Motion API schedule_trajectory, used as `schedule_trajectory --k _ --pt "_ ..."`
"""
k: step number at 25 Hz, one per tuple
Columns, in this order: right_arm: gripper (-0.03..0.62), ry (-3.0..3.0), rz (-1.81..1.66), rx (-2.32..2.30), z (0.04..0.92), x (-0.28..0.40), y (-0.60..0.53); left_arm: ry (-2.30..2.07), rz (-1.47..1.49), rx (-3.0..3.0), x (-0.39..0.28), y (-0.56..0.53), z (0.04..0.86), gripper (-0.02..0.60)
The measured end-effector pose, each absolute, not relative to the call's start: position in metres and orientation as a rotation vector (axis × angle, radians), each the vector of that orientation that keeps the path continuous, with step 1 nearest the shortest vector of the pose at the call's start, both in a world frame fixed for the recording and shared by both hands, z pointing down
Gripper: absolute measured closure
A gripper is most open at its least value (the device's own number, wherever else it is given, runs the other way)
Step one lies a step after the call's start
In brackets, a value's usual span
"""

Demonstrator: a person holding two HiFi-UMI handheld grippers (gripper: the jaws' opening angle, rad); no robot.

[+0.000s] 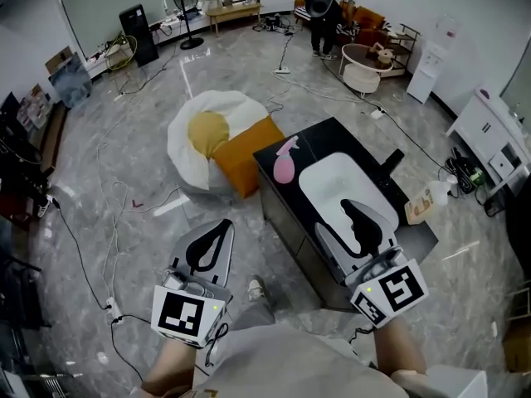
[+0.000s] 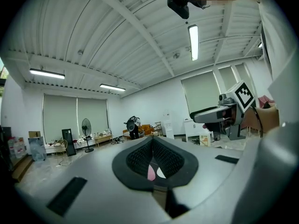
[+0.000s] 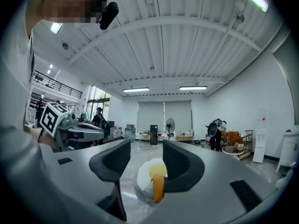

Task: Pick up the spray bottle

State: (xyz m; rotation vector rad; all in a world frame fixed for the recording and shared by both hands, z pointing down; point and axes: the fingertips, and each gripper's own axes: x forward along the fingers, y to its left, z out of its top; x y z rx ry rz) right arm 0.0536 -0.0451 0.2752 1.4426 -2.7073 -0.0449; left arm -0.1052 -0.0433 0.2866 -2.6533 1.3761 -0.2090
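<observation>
I see a black tabletop (image 1: 332,135) standing on a grey marbled floor (image 1: 124,172). A pink spray bottle (image 1: 284,164) lies on its side near the tabletop's left edge, and a white basin (image 1: 332,181) sits just beside it, taking up much of the middle. On the floor to the left of the tabletop rests a white beanbag (image 1: 187,160) with a yellow cushion (image 1: 207,131) on it, and an orange cushion (image 1: 245,160) lies between the beanbag and the tabletop. Cables (image 1: 108,247) trail across the floor.
</observation>
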Motion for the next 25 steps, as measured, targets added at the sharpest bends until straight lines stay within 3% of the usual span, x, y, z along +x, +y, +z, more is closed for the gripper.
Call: schedule_trajectory --k 12,25 --pt "0.358 -2.534 0.117 1.55 0.335 0.015 -0.204 1.204 -0.3 -2.75 -0.141 -0.203 0.324 0.561" --pt "0.358 -2.379 0.298 1.578 0.424 0.016 -0.288 1.155 -0.435 -2.874 -0.146 -0.279 0.386 0.561"
